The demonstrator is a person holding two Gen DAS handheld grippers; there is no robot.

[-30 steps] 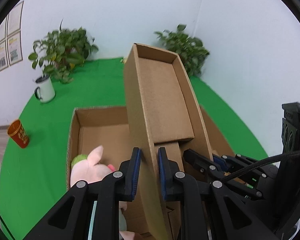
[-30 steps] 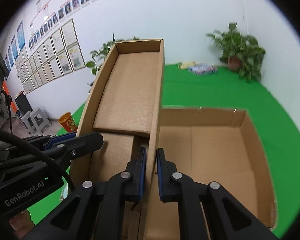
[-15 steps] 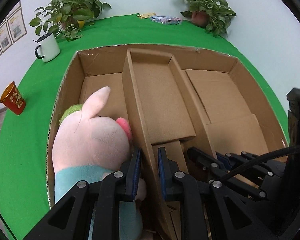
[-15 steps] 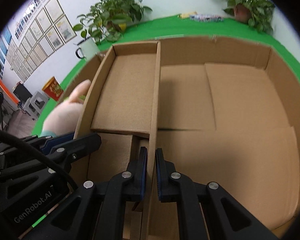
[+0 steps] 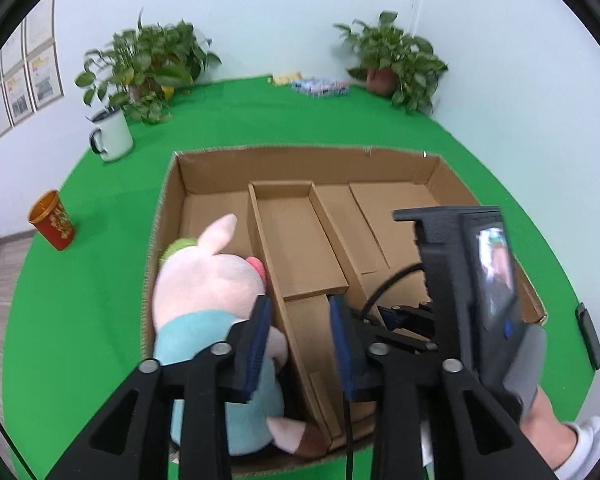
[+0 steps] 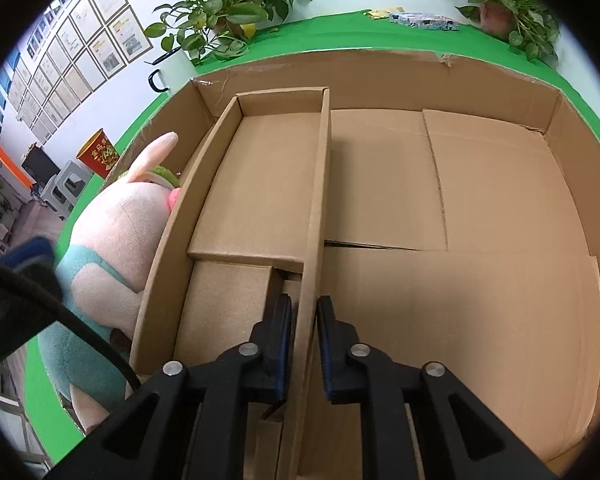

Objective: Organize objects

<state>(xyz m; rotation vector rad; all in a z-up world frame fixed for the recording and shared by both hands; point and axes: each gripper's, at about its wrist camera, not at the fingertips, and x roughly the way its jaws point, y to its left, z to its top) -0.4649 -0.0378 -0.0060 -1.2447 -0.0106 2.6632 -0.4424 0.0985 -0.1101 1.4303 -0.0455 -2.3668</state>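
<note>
- Straddling the left wall of the small cardboard tray (image 5: 300,240), left gripper (image 5: 300,332) stands wide apart, gripping nothing; 1 pad sits by the plush pig (image 5: 212,288).
- Right gripper (image 6: 304,332) brackets the tray's right wall (image 6: 316,208), pads slightly parted, barely off the card.
- Tray lies flat inside the large cardboard box (image 5: 300,160), pig beside it at the box's left end.
- Green cloth (image 5: 100,248) underneath; white mug (image 5: 114,136), red cup (image 5: 52,220), 2 potted plants (image 5: 152,64), framed sheets on the wall (image 6: 84,44).
- Cup lettering unreadable.
</note>
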